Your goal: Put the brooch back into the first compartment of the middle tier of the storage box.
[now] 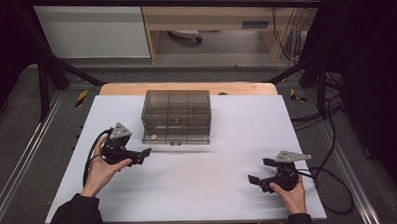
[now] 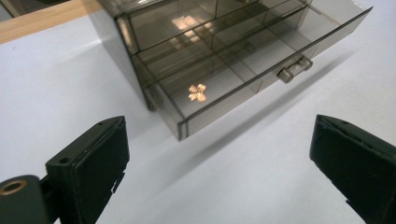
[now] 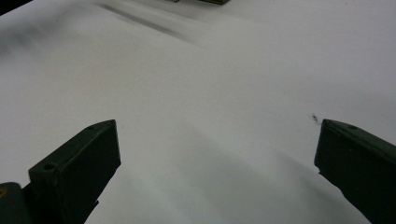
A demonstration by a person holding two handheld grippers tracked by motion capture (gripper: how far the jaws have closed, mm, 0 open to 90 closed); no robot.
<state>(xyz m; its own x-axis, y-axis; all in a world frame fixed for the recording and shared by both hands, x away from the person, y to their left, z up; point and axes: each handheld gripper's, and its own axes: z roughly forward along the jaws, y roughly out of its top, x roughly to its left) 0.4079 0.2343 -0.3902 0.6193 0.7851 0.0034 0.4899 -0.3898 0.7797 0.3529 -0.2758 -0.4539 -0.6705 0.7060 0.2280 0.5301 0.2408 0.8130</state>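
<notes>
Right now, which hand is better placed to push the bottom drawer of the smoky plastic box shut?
Probably the left. The left gripper sits open just beside the pulled-out bottom drawer, looking at its handle. The right gripper rests farther off, over bare white table.

Left gripper [image 2: 219, 154], jaws wide apart, before a smoky clear drawer box [image 2: 154, 32] on a white table [image 2: 56, 84].

Box: tinted plastic, stacked drawers, inner dividers visible. Bottom drawer [image 2: 224, 88] pulled out toward the camera, with a small bar handle [image 2: 295, 69] on its front. One small gold-coloured piece [image 2: 197, 92] lies in the drawer's near compartment. Nothing between the black jaws; both apart from the drawer. Strip of wood edge [image 2: 42, 18] at upper left.
</notes>
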